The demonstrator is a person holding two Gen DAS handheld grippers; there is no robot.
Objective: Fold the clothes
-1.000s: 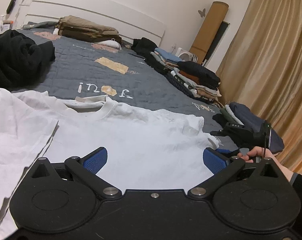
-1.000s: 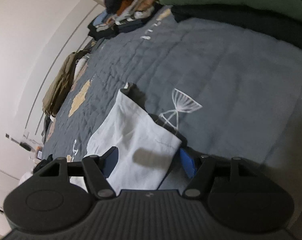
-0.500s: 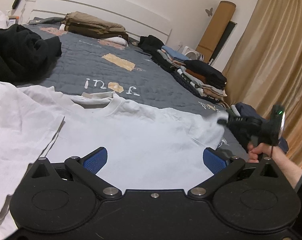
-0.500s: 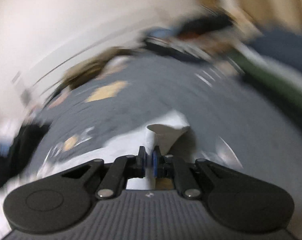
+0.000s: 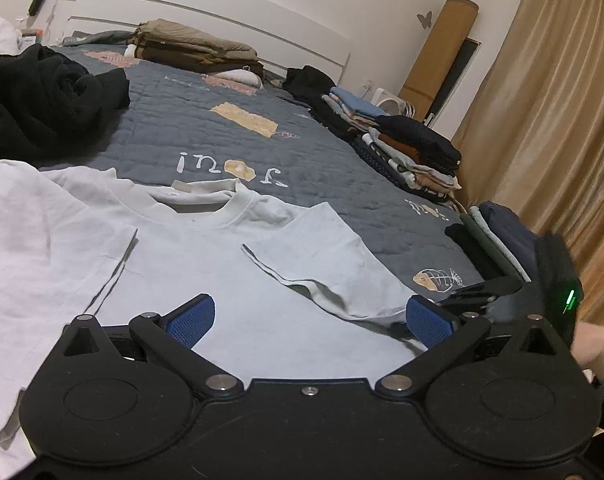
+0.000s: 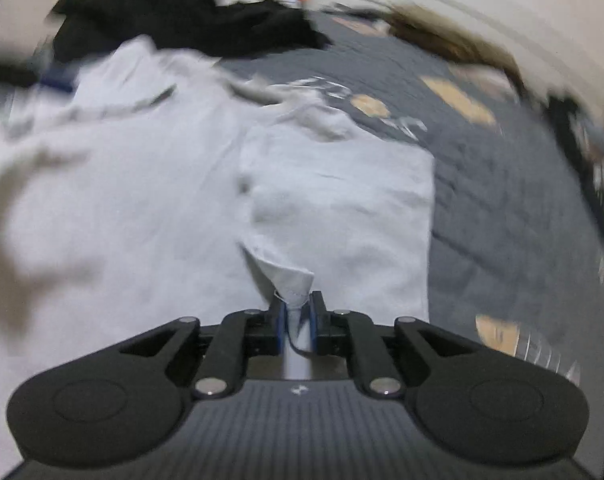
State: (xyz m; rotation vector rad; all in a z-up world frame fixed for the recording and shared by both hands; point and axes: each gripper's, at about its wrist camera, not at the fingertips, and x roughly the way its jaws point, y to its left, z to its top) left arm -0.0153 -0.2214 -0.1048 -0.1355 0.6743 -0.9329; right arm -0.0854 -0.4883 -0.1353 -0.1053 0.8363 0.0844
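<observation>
Between the blue pads of your right tongs a bunched corner of the white T-shirt's sleeve is pinched; the jaws stand narrow and are easing apart slightly, with the cloth still between them. Just ahead of those tongs the sleeve lies folded inward over the shirt's body, and the rest of the shirt spreads flat to their left and ahead on the grey quilted bed. Further ahead of them sits a heap of black clothing, blurred in that view.

Your left tongs stand wide and hold nothing, hovering over the lower part of the shirt, the pads apart from the cloth. Ahead of them lies the collar; to their right, the folded sleeve and the right tongs' dark body with a green light. Beyond, to the right, stacks of folded clothes line the bed's edge, and a brown folded pile rests near the white headboard. Tan curtains hang far right.
</observation>
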